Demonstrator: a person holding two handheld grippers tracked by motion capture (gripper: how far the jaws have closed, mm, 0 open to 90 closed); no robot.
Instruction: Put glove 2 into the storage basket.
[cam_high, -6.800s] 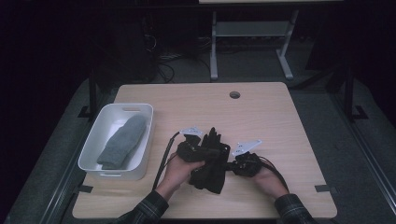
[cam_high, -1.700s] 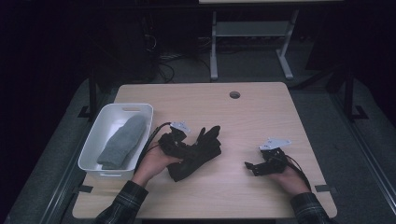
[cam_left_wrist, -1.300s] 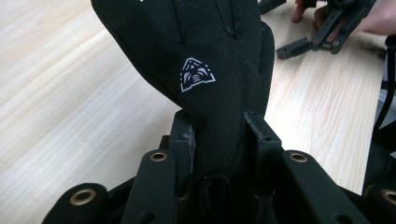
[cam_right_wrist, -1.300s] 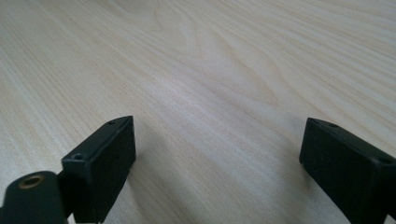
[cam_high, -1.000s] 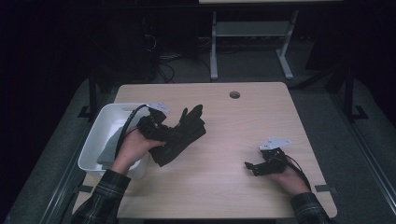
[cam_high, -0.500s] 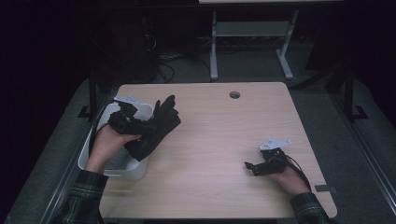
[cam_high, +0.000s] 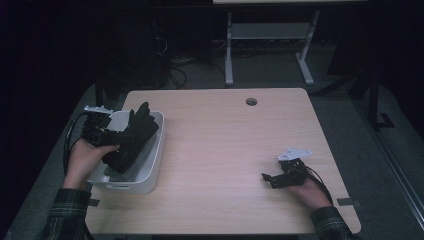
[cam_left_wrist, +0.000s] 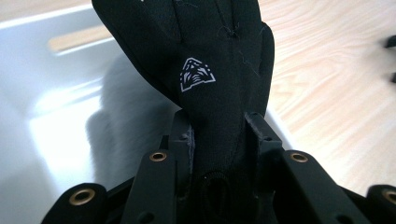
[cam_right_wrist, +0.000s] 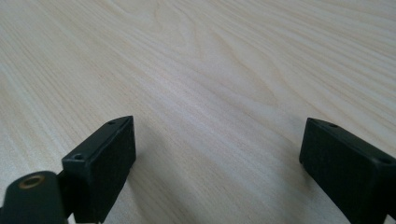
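Note:
A black glove (cam_high: 132, 137) with a small white triangular logo (cam_left_wrist: 197, 74) hangs over the white bin (cam_high: 150, 170) at the table's left edge. My left gripper (cam_high: 107, 140) is shut on the glove's cuff, and both jaws press the fabric (cam_left_wrist: 219, 140). Under the glove, inside the bin, lies something grey and fuzzy (cam_left_wrist: 126, 135). My right gripper (cam_high: 267, 179) rests low over the bare wood at the right front, jaws wide apart with nothing between them (cam_right_wrist: 217, 158).
The wooden table (cam_high: 225, 145) has a round cable hole (cam_high: 251, 101) near its far edge. Beyond the table stands a white desk frame (cam_high: 270, 45) on a dark floor with cables.
My left hand has carried the black glove leftward from the table's middle to above the white bin. The right gripper has stayed where it was.

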